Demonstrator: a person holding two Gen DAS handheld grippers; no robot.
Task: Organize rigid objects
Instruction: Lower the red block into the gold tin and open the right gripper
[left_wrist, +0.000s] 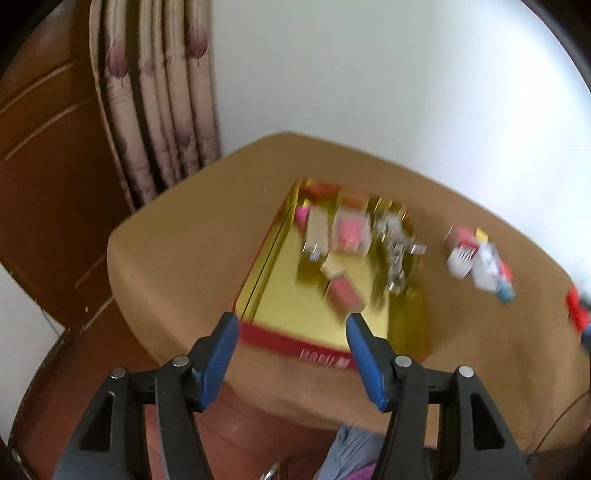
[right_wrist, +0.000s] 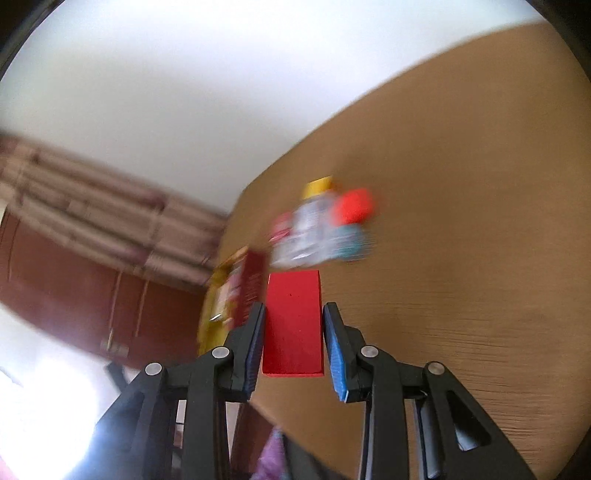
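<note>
A tan tabletop (left_wrist: 177, 258) is seen ahead of both tools. Just beyond the left hand-held gripper (left_wrist: 291, 325), whose jaws are spread with nothing between them, a gold-lined red box (left_wrist: 288, 314) lies holding small blurred items. The right hand-held gripper (right_wrist: 294, 314) is clenched on a red block (right_wrist: 293, 325), with a loose pile of packets and a yellow-capped bottle (right_wrist: 317, 221) farther ahead. If the block is tilted in the pads, it could probably be dropped short of the box or knocked against its rim. The box's contents are smeared beyond naming, and its near wall is partly covered by the left fingers.
</note>
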